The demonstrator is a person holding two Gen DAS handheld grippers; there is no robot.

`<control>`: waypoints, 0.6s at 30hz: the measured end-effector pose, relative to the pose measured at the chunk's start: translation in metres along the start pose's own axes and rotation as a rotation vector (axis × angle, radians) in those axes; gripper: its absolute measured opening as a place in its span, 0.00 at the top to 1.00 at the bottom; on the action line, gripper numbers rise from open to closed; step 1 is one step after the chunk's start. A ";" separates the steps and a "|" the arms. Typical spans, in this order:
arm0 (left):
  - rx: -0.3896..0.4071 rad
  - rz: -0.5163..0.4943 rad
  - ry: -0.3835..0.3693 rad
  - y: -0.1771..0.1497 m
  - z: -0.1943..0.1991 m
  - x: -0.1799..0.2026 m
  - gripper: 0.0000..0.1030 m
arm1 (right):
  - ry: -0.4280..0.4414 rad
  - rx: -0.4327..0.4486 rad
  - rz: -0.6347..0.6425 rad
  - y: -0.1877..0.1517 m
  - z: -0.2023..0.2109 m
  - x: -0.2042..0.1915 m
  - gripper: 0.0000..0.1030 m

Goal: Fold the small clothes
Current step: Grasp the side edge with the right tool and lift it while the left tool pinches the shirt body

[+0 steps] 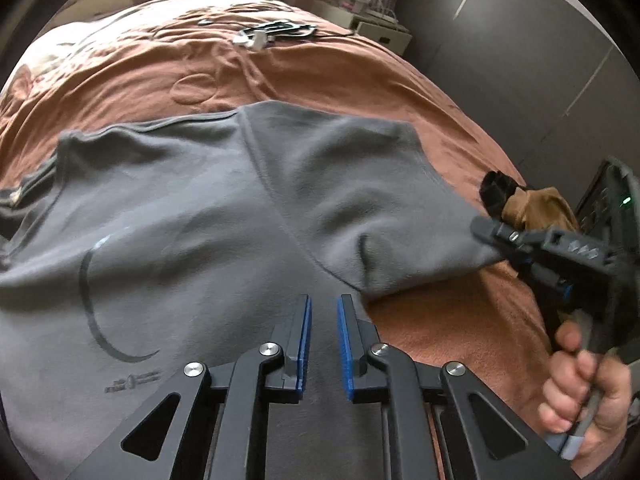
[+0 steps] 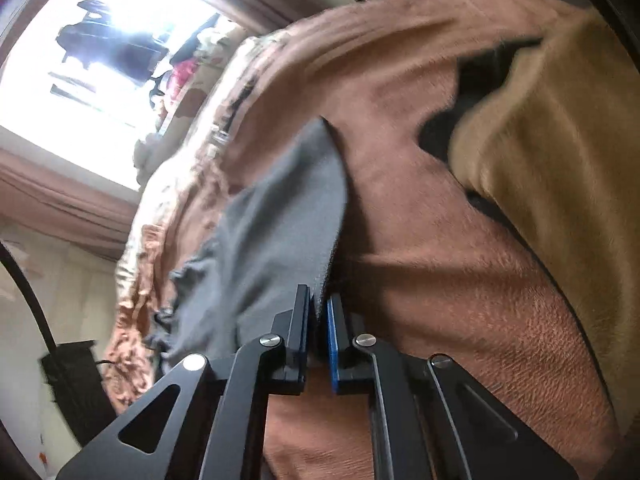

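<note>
A grey T-shirt [image 1: 168, 208] lies spread on the brown bedspread [image 1: 320, 72], with a dark crescent print toward its near left. My left gripper [image 1: 323, 300] points down at the shirt by the side seam under the right sleeve. Its blue pads [image 1: 306, 328] stand a narrow gap apart, with flat cloth showing between them. My right gripper [image 1: 480, 226] [image 2: 319, 300] is shut on the end of the grey sleeve [image 2: 280, 216], which runs up from between its pads. A hand [image 1: 580, 392] holds that gripper at the right.
A tan garment [image 1: 532, 208] [image 2: 560, 160] with something black under it lies at the bed's right edge. Cables and small white items [image 1: 272, 32] sit far up the bed. A white bedside cabinet [image 1: 380, 28] and grey wardrobe doors [image 1: 520, 60] stand beyond.
</note>
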State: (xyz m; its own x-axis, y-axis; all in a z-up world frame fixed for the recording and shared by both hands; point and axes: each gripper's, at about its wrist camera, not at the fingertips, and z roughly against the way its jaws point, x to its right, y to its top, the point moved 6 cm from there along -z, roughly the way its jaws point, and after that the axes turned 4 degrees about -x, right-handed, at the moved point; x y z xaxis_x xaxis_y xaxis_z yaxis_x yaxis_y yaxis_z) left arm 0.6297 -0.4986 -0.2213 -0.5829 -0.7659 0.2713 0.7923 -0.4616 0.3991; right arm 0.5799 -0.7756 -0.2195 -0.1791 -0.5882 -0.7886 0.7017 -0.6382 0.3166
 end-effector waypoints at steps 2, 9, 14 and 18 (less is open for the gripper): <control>0.002 -0.004 -0.007 0.003 -0.001 0.003 0.87 | 0.040 0.024 0.030 0.001 0.011 -0.013 0.97; -0.028 0.013 0.003 0.005 -0.015 0.000 0.88 | 0.142 0.063 0.076 -0.007 0.032 -0.036 0.97; -0.044 0.040 -0.029 0.002 -0.026 -0.005 0.88 | 0.183 0.061 0.076 -0.013 0.030 -0.034 0.97; -0.048 0.052 -0.047 0.006 -0.033 -0.005 0.88 | 0.216 0.053 0.076 -0.012 0.025 -0.036 0.97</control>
State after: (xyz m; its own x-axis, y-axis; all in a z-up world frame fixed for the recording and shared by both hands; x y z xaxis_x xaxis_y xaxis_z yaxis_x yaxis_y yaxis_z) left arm 0.6436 -0.5124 -0.2489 -0.5475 -0.7681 0.3321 0.8289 -0.4433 0.3413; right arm 0.5611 -0.7592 -0.1813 0.0283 -0.5196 -0.8540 0.6690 -0.6249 0.4023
